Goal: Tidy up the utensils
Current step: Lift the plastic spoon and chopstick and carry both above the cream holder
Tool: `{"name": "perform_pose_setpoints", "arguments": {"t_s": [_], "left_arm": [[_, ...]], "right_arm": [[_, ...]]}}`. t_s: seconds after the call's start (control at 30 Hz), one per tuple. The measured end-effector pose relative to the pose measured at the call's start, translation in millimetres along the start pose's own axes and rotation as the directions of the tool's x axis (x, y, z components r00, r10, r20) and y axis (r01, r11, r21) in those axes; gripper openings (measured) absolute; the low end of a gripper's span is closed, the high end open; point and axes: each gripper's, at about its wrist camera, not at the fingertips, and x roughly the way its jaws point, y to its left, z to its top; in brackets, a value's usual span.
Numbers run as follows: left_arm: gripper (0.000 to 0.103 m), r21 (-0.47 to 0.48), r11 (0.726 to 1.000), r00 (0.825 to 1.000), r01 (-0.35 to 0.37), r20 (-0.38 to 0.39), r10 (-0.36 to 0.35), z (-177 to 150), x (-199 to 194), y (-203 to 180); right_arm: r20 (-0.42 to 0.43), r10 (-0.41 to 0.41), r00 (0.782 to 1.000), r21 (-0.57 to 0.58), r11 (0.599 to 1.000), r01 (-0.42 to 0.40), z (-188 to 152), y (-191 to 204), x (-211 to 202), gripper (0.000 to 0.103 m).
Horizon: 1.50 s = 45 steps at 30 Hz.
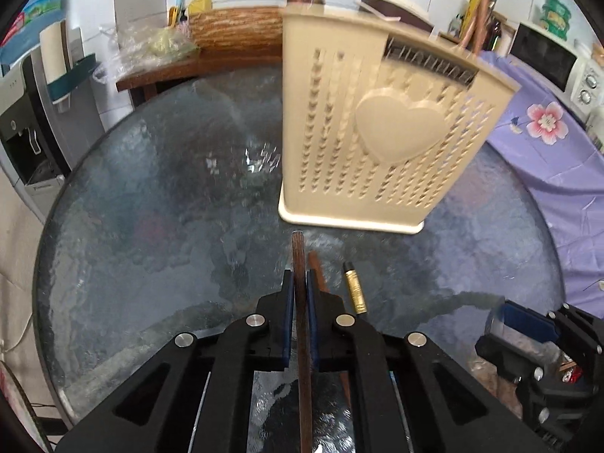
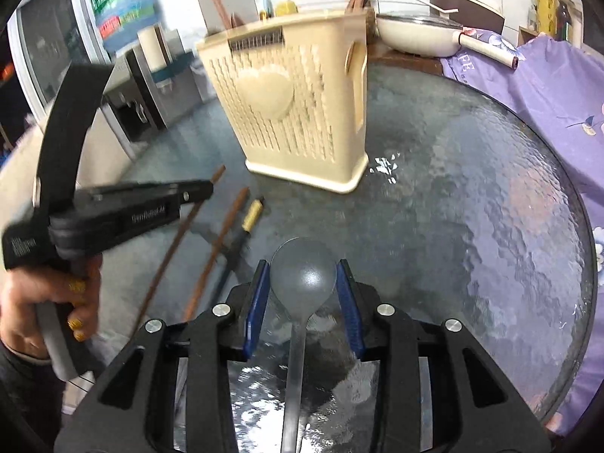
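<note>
My left gripper [image 1: 300, 283] is shut on a dark brown chopstick [image 1: 298, 260] and holds it above the round glass table [image 1: 151, 226]. A second brown chopstick [image 1: 315, 268] and a gold-capped chopstick [image 1: 354, 290] lie on the glass just beside it. The cream utensil holder [image 1: 362, 132] with a heart stands ahead, with sticks in it. My right gripper [image 2: 303, 287] has its pads on both sides of a grey spoon [image 2: 304, 268]. In the right wrist view the holder [image 2: 294, 113] stands ahead, and the left gripper [image 2: 205, 192] with its chopstick [image 2: 177, 238] is at left.
A purple flowered cloth [image 1: 547, 151] covers the right side. A wooden bench [image 1: 234, 37] with bags and bottles is behind the table. A water dispenser [image 1: 34, 113] stands at left. A white pan [image 2: 415, 34] sits behind the holder. A microwave [image 1: 551, 60] is at far right.
</note>
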Motion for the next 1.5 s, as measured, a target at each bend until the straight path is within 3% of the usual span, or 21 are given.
{"name": "perform_pose_setpoints", "arguments": {"t_s": [0.23,0.53,1.13,1.5], "left_arm": [[0.006,0.019,0.999,0.995,0.037,0.091,-0.039,8,-42,-6],[0.006,0.047,0.998,0.981,0.051,0.183,-0.059,8,-85,-13],[0.006,0.037,0.996,0.953,0.084,0.289,-0.091,19,-136,-7],[0.006,0.072,0.991,0.926,0.112,0.355,-0.131,49,-169,-20]], "right_arm": [[0.042,0.057,0.997,0.026,0.998,-0.058,17,-3,-25,0.037],[0.092,0.051,0.994,-0.017,0.999,-0.049,25,6,-51,0.037],[0.153,0.101,0.983,-0.062,0.994,-0.093,61,24,-87,0.037],[0.259,0.094,0.961,-0.05,0.995,-0.084,106,26,-109,0.037]]}}
